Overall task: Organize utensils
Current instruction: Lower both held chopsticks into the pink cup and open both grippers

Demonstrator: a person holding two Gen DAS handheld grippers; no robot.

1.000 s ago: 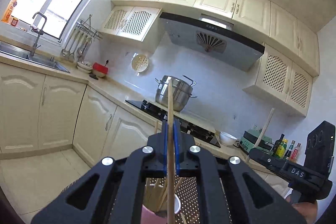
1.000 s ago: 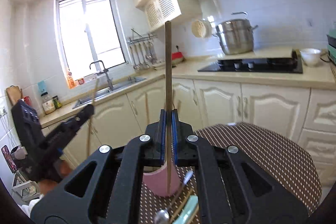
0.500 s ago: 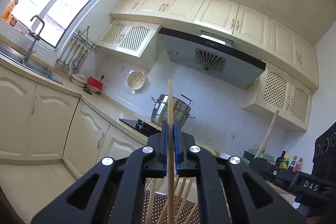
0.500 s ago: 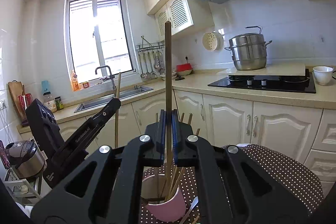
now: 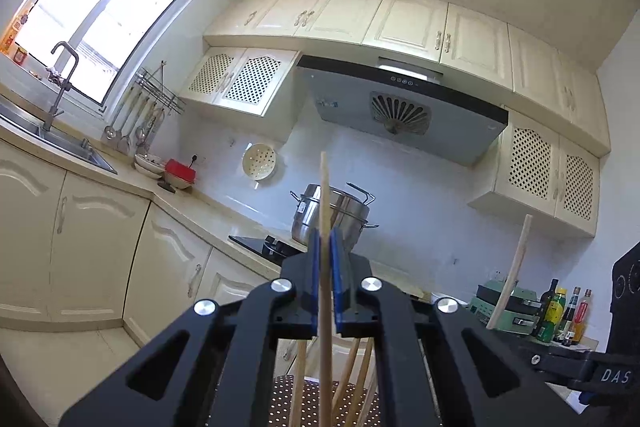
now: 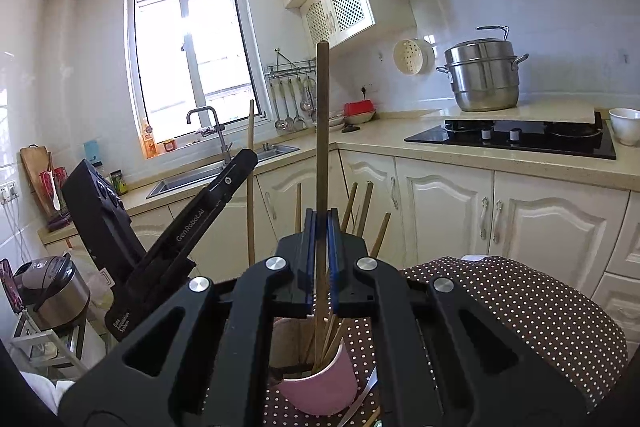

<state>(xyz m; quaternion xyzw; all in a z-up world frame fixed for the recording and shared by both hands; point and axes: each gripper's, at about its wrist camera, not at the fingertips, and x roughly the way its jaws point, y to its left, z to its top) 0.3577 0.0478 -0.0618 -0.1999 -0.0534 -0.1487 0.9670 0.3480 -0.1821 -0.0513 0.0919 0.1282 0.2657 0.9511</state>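
My left gripper [image 5: 326,239] is shut on a pale wooden chopstick [image 5: 325,211] held upright. My right gripper [image 6: 321,223] is shut on a darker chopstick [image 6: 322,115], also upright, with its lower end reaching down into a pink cup [image 6: 320,389] that holds several chopsticks. The cup stands on a brown polka-dot table [image 6: 520,307]. The left gripper [image 6: 224,183] with its chopstick [image 6: 251,163] shows in the right wrist view, left of the cup. The right gripper's chopstick [image 5: 514,267] shows in the left wrist view at right.
A spoon handle [image 6: 362,399] and other utensils lie on the table beside the cup. Kitchen counters, a sink [image 6: 224,173], a steel pot [image 6: 484,75] on a black stove [image 6: 516,137] and a white bowl [image 6: 624,125] lie beyond. A rice cooker [image 6: 52,291] stands at left.
Both grippers have tilted upward and lowered toward the cup, still holding their chopsticks. The right chopstick's lower end has gone into the cup.
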